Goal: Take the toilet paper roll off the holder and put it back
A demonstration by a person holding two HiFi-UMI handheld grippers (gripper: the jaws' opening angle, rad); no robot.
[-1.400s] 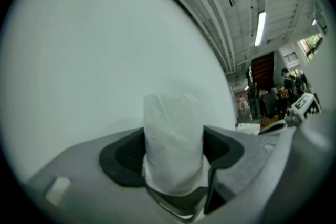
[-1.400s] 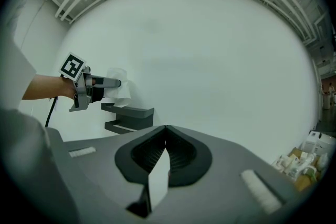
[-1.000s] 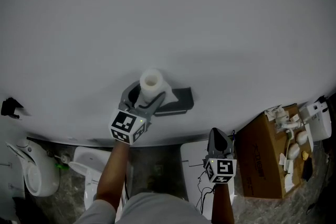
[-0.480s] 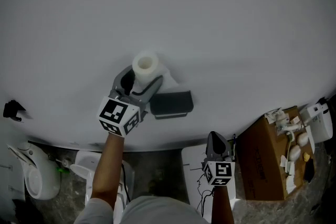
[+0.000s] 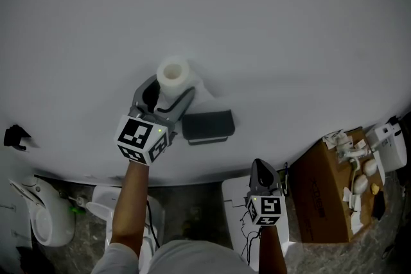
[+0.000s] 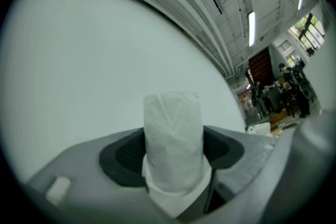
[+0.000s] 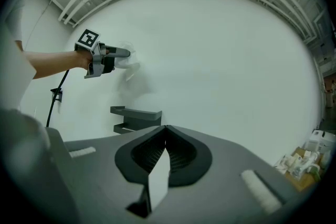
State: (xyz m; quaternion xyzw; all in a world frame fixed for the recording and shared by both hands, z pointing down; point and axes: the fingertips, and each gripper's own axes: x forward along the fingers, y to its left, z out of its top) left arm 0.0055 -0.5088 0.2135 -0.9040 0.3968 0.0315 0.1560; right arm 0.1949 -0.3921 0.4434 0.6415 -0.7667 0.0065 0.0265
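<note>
**White wall, roll held clear of its holder**

White wall [image 5: 257,22] fills most of my head view, with the dark holder [image 5: 207,126] mounted on it. My left gripper [image 5: 170,94] has its jaws spread wide, pads pressed on either side of the toilet paper roll [image 5: 173,77], which sits at about 10 o'clock from the holder, off it and apart. My right gripper [image 5: 264,165] hangs low at 5 o'clock of the holder, jaws closed together on nothing.

I judge the roll light and soft, easy to crush out of round, so I'd squeeze gently across the middle of the wound body. A loose tail sheet hangs at its near end and could snag when going back on.
</note>
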